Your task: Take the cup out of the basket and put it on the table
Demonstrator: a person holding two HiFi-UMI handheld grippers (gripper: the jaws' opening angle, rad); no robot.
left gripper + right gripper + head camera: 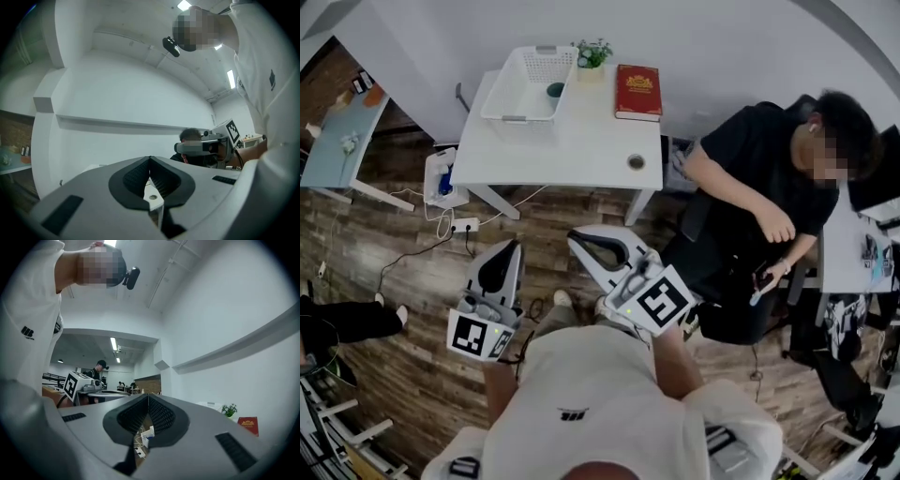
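**A:** Nearest to you, your left gripper [508, 246] hangs at 9 o'clock of your right gripper [577, 240]. Both are low over the wooden floor [412, 272], tips aimed toward 12 o'clock.

**B:** Your left gripper's own view shows its jaws pressed together with nothing between them. Your right gripper is clenched the same way, and it is empty too.

**A:** Past the tips, at your 11 o'clock, a power strip [464, 225] lies on the floor near a table leg.

**B:** The white table [572, 150] stands straight ahead at 12 o'clock, well apart from both grippers. A seated person [750, 187] is at your 2 o'clock, just beside the table's right end.

**A:** The white basket [508, 94] sits on the far left part of the table. The dark cup [555, 90] is inside it, near its right wall.

**B:** A red book [638, 91] lies at 3 o'clock of the basket. Between the two, at the far edge, stands a small plant [593, 53].
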